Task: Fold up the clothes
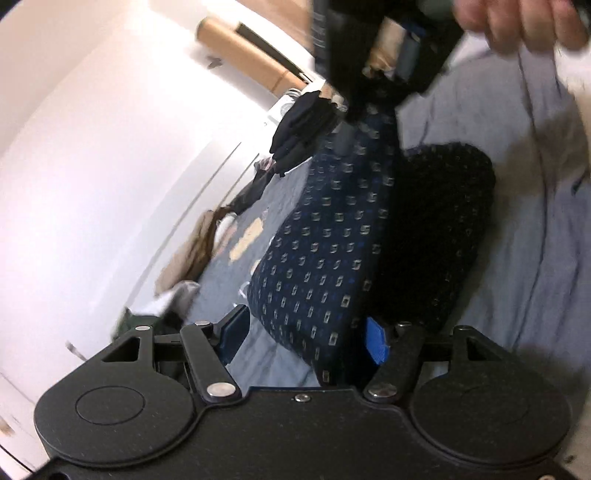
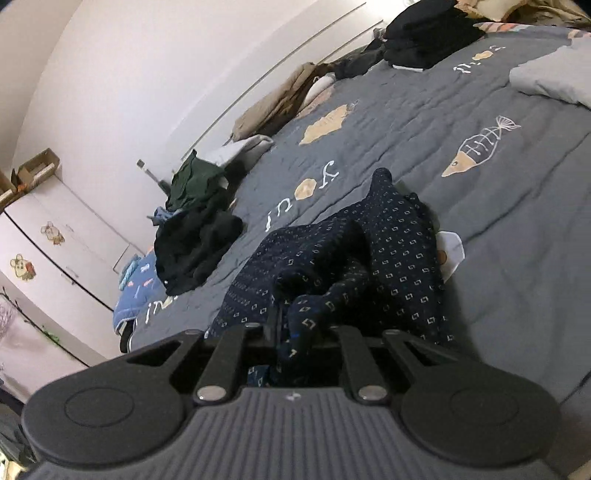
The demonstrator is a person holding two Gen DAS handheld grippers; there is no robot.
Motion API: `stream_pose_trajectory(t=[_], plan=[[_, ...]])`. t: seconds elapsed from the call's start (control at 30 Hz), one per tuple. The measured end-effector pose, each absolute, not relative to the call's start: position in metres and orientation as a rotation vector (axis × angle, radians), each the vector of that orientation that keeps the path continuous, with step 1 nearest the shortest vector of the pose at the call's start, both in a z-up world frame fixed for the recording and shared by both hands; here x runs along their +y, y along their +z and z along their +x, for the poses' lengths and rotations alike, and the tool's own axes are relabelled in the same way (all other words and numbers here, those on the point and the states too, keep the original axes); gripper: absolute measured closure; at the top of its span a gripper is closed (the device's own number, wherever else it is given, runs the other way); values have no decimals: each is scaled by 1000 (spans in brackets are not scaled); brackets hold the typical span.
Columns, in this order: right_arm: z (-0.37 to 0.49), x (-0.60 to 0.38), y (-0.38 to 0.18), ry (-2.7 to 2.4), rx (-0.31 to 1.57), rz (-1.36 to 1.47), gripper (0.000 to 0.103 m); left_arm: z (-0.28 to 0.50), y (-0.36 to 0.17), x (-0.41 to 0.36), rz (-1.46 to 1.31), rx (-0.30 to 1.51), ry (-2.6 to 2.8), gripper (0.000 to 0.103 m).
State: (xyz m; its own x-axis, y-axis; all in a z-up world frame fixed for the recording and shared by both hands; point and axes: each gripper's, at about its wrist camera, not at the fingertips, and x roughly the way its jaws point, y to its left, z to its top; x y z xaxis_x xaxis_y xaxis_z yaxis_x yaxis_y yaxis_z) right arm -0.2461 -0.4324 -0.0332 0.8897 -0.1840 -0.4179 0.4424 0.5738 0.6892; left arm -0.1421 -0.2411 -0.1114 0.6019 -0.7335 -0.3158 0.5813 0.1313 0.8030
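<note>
The right gripper (image 2: 295, 332) pinches a bunched fold of a navy garment patterned with small squares (image 2: 388, 251), the rest of which trails onto a grey quilt (image 2: 517, 229) stitched with fish shapes. The left gripper (image 1: 306, 332) has its fingers spread with the same patterned cloth hanging between them, touching the blue pad (image 1: 376, 345), while a hand (image 1: 524, 22) is seen blurred above. Along the quilt's far edge lie a black and green heap of clothes (image 2: 195, 236), a beige garment (image 2: 277, 107) and a folded black stack (image 2: 424, 33).
</note>
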Motion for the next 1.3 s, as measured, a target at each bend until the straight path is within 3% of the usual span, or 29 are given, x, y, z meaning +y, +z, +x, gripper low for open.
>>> stream_pose_trajectory(t=[0.13, 0.17, 0.4, 0.53, 0.67, 0.77, 0.87, 1.13, 1.2, 1.3], plan=[[-265, -429, -21, -383, 179, 872, 92, -132, -116, -245, 1103, -164, -913, 50], [-269, -428, -17, -389, 153, 860, 93, -130, -113, -244, 1083, -151, -922, 57], [-276, -427, -23, -491, 264, 773, 93, -134, -129, -248, 1154, -136, -990, 76], [-261, -428, -50, -579, 507, 646, 93, -140, -155, -247, 1216, -150, -995, 77], [-252, -432, -67, -578, 586, 662, 91, -139, -165, -241, 1214, -148, -989, 77], [-254, -432, -67, -575, 581, 672, 91, -135, -159, -241, 1206, -110, -1018, 84], [-259, -436, -66, -571, 532, 711, 91, -135, -152, -239, 1205, -99, -1010, 84], [-257, -429, -60, -598, 481, 738, 90, -155, -147, -237, 1215, -134, -947, 75], [-258, -424, -59, -602, 480, 707, 90, -159, -149, -237, 1227, -152, -934, 66], [-265, -422, -58, -613, 464, 723, 90, -165, -152, -238, 1245, -178, -915, 66]])
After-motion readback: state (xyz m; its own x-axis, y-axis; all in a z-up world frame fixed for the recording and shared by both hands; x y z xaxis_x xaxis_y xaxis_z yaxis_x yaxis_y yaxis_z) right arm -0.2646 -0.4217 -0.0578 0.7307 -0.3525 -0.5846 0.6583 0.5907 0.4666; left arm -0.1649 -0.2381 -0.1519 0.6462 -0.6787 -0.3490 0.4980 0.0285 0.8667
